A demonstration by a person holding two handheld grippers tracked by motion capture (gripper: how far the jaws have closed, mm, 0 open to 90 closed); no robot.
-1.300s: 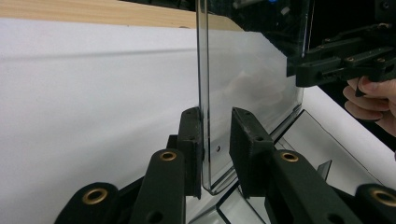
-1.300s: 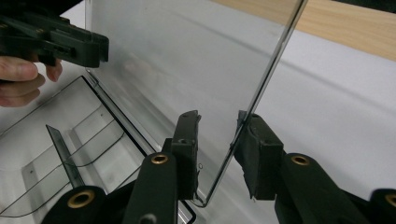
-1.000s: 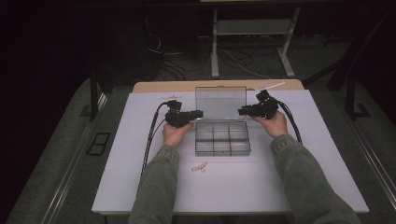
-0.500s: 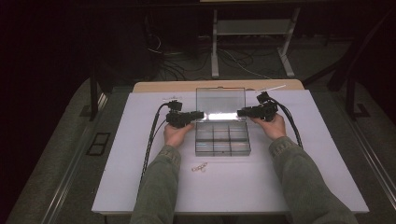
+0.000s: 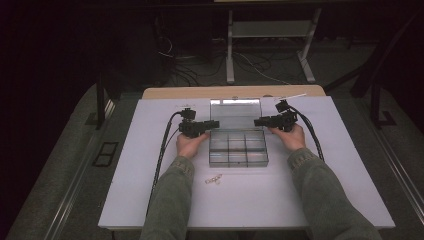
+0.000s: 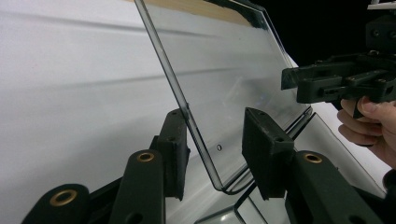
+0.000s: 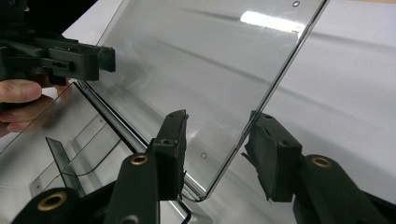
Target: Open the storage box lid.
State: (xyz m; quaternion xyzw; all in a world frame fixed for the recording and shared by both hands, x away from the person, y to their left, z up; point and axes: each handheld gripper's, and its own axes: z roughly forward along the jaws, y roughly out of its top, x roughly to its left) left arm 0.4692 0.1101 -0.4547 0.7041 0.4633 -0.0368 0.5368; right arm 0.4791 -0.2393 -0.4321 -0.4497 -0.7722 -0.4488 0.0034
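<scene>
Dark room all round, cables and a metal stand on the floor behind, and a white worktop lit up in the middle. Sitting near its far edge is a clear compartment box with its lid swung up and leaning back.

Each hand comes at the lid from one side — left gripper at the left edge, right gripper at the right edge, both low down by the hinge. Makes sense to me: two grips on opposite edges keep a floppy clear panel from twisting as it swings back.

Jaws on both have just been opening. In the left gripper view the lid's edge stands between the pads with a gap on the right side, possibly brushing the left pad. Same story in the right gripper view — lid corner between the jaws, pads apart from it. So it looks like a release, with the lid staying up by itself.

Box's long axis runs left to right across the worktop; the lid's inner face looks toward the person. A small pale bit lies on the worktop nearer the person.
</scene>
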